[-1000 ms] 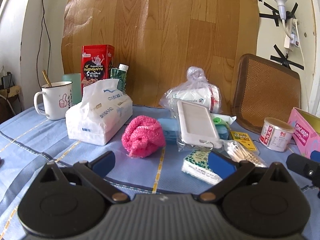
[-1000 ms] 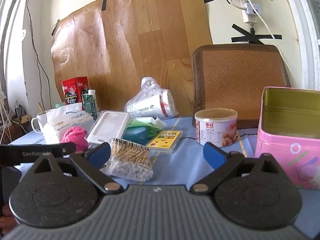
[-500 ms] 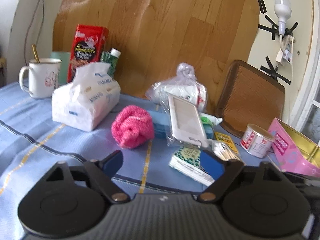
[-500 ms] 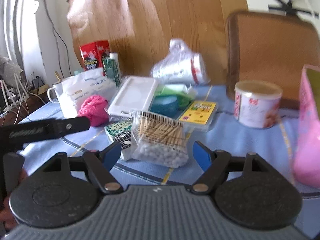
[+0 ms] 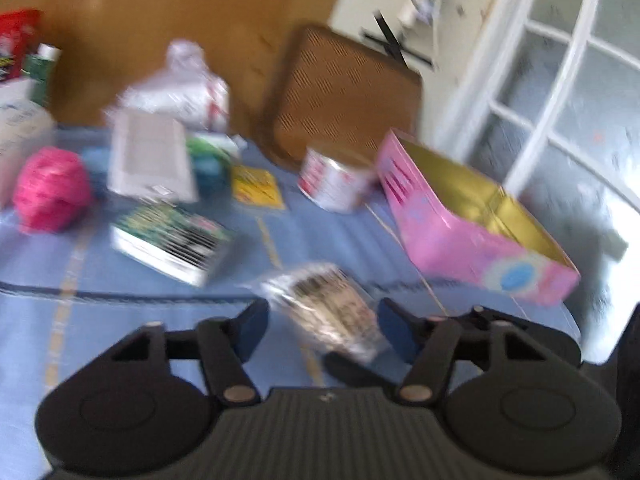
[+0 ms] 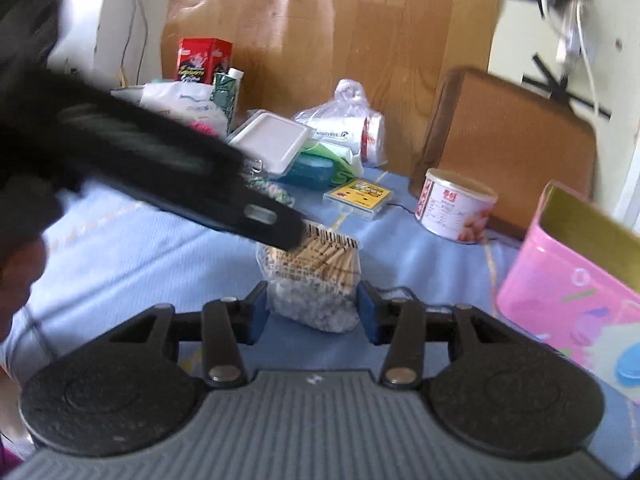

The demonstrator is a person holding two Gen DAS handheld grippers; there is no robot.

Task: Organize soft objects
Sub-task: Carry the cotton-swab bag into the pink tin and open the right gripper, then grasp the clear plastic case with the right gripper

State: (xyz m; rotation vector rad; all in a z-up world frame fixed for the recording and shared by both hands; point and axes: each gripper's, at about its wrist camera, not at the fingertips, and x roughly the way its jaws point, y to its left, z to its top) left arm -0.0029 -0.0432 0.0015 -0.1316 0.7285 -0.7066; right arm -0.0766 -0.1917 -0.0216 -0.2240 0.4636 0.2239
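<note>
A clear bag of cotton swabs (image 6: 316, 280) sits on the blue cloth between the blue pads of my right gripper (image 6: 310, 312), whose jaws stand close on both sides of it, seemingly touching. The same bag (image 5: 332, 308) lies blurred between the open fingers of my left gripper (image 5: 322, 328). The left gripper's body (image 6: 160, 160) crosses the right wrist view just above the bag. A pink fluffy cloth (image 5: 50, 190) lies at the left, next to a white tissue pack (image 5: 20, 132). A pink tin box (image 5: 472, 220) with a gold inside stands open at the right.
A green patterned packet (image 5: 172, 240), a white flat case (image 5: 150, 156), a yellow card box (image 5: 256, 188), a small can (image 5: 336, 180), a plastic bag with cups (image 5: 180, 88) and a red tin (image 6: 204, 58) crowd the table. A brown woven chair back (image 5: 344, 96) stands behind.
Both grippers have swung right toward the swab bag. My right gripper's jaws have narrowed around the bag. The left view is now blurred from motion.
</note>
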